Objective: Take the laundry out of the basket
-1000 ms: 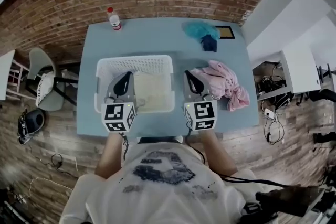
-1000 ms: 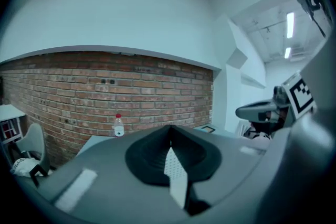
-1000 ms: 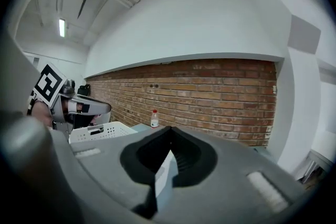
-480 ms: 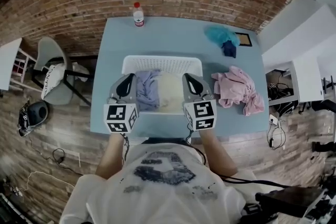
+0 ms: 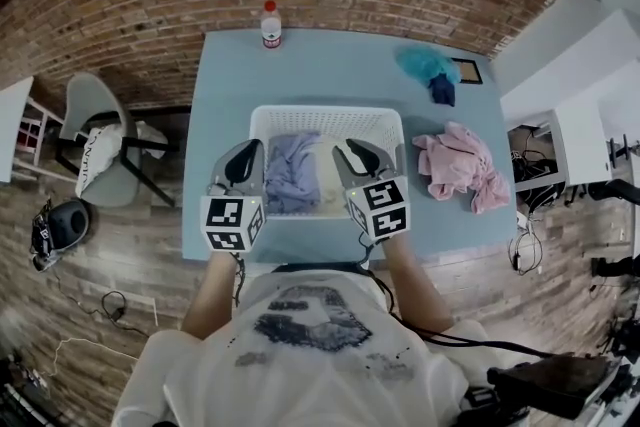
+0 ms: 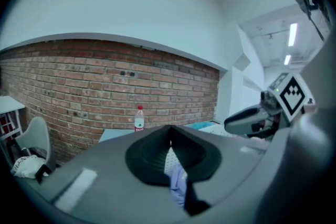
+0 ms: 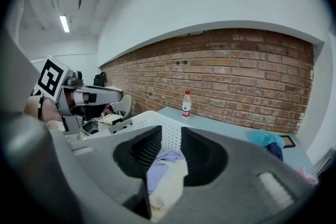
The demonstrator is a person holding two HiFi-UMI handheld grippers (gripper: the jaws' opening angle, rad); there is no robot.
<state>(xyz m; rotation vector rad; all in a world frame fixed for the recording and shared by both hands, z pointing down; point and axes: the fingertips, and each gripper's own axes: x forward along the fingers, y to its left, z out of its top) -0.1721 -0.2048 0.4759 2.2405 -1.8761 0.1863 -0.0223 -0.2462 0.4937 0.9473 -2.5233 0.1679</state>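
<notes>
A white slatted basket (image 5: 326,121) stands on the pale blue table (image 5: 330,65). In it lie a lavender cloth (image 5: 292,171) and a cream cloth (image 5: 329,187); both also show in the right gripper view, lavender cloth (image 7: 167,159) over cream cloth (image 7: 169,181). My left gripper (image 5: 250,151) hovers over the basket's left side, its tips meeting, nothing held (image 6: 169,131). My right gripper (image 5: 349,151) hangs over the basket's right half (image 7: 171,135). Its jaws have just been opening and stand slightly apart, with nothing between them.
A pink laundry pile (image 5: 461,166) lies on the table right of the basket. Teal cloth (image 5: 424,65) and a dark blue one (image 5: 441,91) sit at the far right corner beside a small framed tablet (image 5: 466,72). A water bottle (image 5: 270,23) stands at the back edge. A chair (image 5: 98,147) is left of the table.
The right gripper has come from beside the pink pile to over the basket, and its jaws have parted a little. The left gripper now sits at the basket's left side; the lavender cloth shows.
</notes>
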